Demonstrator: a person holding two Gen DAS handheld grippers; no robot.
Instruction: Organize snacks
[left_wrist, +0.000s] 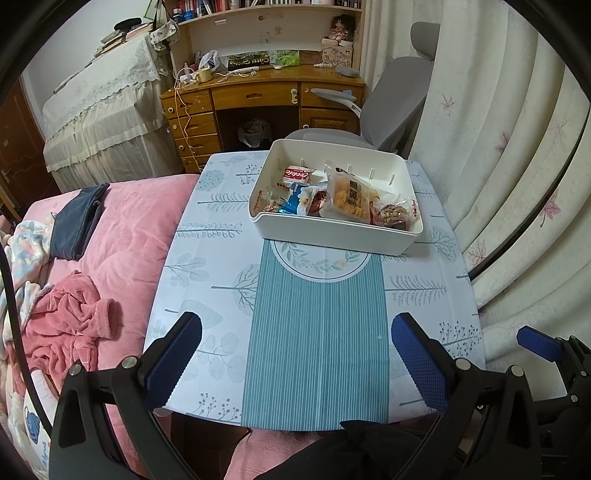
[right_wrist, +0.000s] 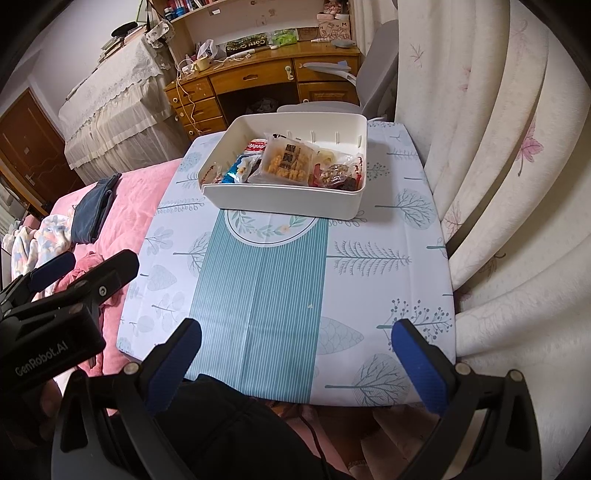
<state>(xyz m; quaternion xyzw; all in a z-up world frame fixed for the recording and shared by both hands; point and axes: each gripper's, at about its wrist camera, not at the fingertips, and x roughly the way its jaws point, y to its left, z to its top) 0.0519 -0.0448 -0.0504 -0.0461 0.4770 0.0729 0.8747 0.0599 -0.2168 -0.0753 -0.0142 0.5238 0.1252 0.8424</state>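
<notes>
Your left gripper (left_wrist: 295, 354) hangs spread and empty over the table's near edge; your right gripper (right_wrist: 297, 354) likewise. The snacks (left_wrist: 347, 195), crinkly glossy packets, lie heaped in the white bin (left_wrist: 332, 232) at the far edge. Risk, as I judge it: slick film slips between the ribbed pads (left_wrist: 173, 362), or the smooth rounded plastic bin slides on the tablecloth (left_wrist: 314, 332).

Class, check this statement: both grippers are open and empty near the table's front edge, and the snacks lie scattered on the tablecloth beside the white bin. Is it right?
One error: the snacks lie inside the white bin, not on the tablecloth, as the left wrist view shows. The left gripper and right gripper are open and empty.
</notes>
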